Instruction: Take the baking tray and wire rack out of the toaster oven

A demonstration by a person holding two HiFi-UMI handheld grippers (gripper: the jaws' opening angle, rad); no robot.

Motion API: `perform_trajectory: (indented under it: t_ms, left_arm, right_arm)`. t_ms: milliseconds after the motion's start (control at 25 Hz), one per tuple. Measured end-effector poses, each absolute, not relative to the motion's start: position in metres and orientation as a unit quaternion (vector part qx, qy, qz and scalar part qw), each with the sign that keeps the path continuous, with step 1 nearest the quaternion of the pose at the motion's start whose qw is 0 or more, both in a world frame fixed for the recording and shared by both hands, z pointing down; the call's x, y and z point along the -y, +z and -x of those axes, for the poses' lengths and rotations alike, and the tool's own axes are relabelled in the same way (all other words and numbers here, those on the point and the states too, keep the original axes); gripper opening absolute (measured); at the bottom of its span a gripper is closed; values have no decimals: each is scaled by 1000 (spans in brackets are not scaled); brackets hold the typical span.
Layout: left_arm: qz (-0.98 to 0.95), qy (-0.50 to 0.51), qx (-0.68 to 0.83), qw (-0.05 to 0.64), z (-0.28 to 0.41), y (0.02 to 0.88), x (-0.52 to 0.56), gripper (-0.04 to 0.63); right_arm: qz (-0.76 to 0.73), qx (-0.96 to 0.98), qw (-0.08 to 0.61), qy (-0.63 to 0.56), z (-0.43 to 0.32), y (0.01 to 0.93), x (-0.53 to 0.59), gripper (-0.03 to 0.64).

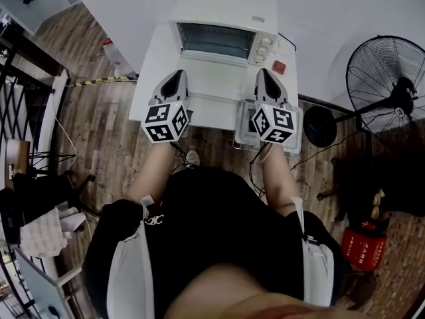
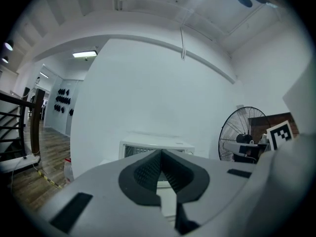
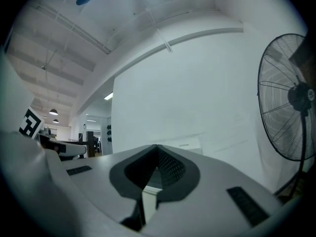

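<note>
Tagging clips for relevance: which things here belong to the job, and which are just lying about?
Job: white toaster oven; grey metal tray; left tongs and right tongs, both shut.
Lying about: black pedestal fan; red box on the floor.

Your head camera looks steeply down past your lap onto the white desk [image 1: 154, 58]. The white box-shaped toaster oven [image 1: 222, 28] sits at the top of that frame, and the black standing fan [image 1: 388, 88] at its right.

The camera on your left gripper [image 2: 161, 152] sits low and close behind the tips. It faces roughly level at the oven's front and the white wall, with the fan small at its right.

The camera on your right gripper [image 3: 157, 146] faces the same wall, with the fan large at its right edge.

All three views share the fan. The left gripper view catches the right gripper's black-and-white marker cube [image 2: 280, 135], and the right gripper view catches the left gripper's cube [image 3: 30, 123].
</note>
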State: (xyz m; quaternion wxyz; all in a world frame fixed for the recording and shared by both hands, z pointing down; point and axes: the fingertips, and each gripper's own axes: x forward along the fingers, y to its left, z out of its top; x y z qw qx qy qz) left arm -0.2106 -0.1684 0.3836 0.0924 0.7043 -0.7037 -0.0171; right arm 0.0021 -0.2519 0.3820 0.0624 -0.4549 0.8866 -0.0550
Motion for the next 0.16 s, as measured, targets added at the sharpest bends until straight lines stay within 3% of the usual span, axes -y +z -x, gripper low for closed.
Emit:
perform_trajectory:
  t_ms: [160]
  left_arm:
    - [-704,-21,703,98,210,385,169,14]
  right_arm:
    - [455,-887,63,-57,-3,383,251,1]
